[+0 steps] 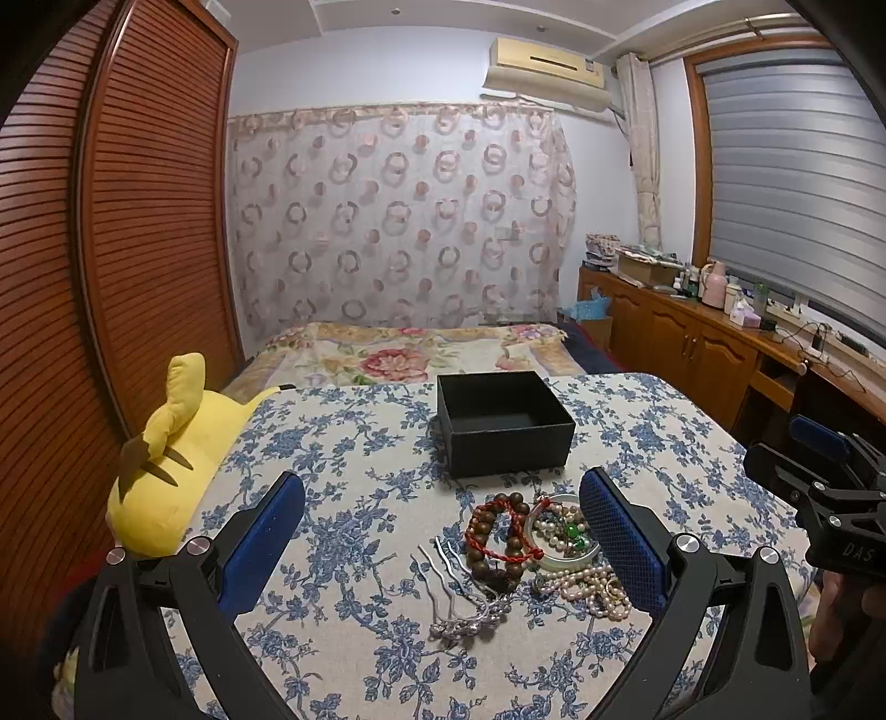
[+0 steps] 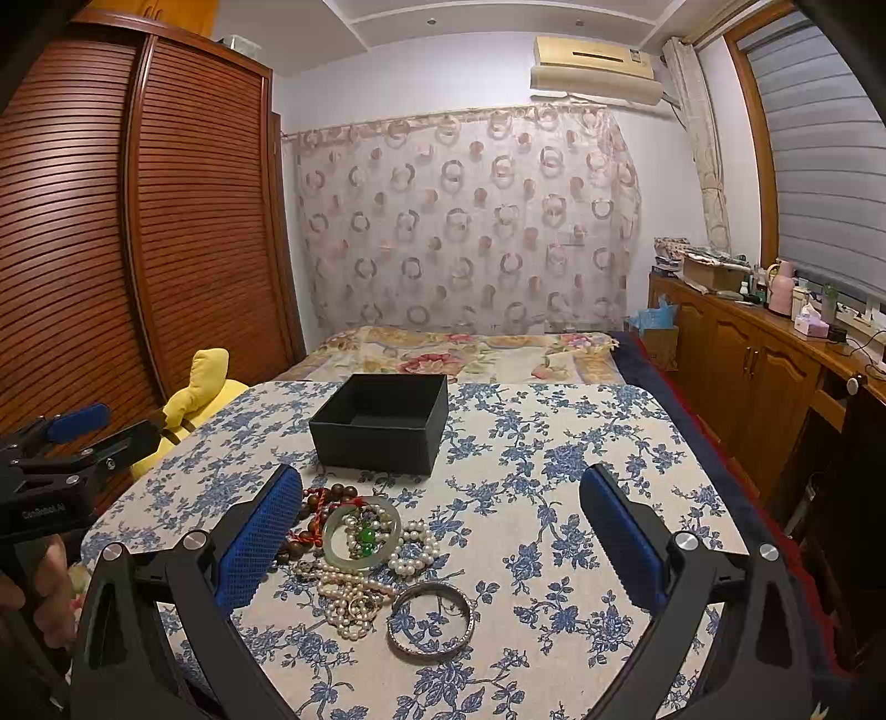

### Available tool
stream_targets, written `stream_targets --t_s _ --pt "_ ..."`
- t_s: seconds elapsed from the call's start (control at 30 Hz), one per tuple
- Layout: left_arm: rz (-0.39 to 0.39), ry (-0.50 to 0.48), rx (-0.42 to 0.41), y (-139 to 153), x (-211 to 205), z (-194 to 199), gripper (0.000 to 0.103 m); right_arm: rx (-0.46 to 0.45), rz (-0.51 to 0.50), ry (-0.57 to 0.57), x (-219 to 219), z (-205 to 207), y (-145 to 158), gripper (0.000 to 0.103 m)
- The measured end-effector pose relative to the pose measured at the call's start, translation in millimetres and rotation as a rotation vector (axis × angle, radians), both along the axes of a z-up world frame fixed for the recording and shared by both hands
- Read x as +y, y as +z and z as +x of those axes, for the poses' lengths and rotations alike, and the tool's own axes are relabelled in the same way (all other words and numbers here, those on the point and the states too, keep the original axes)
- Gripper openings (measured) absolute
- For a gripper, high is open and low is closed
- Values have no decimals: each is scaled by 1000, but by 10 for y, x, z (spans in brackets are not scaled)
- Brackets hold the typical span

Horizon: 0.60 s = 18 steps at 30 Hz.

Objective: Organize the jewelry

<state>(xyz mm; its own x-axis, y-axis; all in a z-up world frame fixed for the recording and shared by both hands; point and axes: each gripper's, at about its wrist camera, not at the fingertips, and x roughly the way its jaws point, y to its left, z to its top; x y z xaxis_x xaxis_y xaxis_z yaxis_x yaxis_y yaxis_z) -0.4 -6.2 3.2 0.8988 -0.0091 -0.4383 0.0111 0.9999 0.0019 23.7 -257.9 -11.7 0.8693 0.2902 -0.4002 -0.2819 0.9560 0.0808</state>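
left gripper (image 1: 443,531) finger hides part of pearl necklace (image 1: 587,587), plush toy (image 1: 166,476) partly cut off by table

Lighting: dim, even indoor light from overhead; two small recessed ceiling lights (image 1: 394,11) show, neither glaring. Cast: cool, bluish on the wall above the curtain (image 1: 398,216). Shadows: soft, short one at the foot of the black box (image 1: 501,423); box interior dark. Distortion: strong fisheye; wardrobe (image 1: 111,232) left of the box bows, corners vignetted black. Focus: sharp near the box, slightly soft far behind it
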Motion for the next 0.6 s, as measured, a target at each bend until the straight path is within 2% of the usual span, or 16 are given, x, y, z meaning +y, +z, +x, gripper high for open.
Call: stream_targets --t_s 0.6 --pt "-1 -1 -4 -7 2 -8 96 0 2 1 37 -3 -15 101"
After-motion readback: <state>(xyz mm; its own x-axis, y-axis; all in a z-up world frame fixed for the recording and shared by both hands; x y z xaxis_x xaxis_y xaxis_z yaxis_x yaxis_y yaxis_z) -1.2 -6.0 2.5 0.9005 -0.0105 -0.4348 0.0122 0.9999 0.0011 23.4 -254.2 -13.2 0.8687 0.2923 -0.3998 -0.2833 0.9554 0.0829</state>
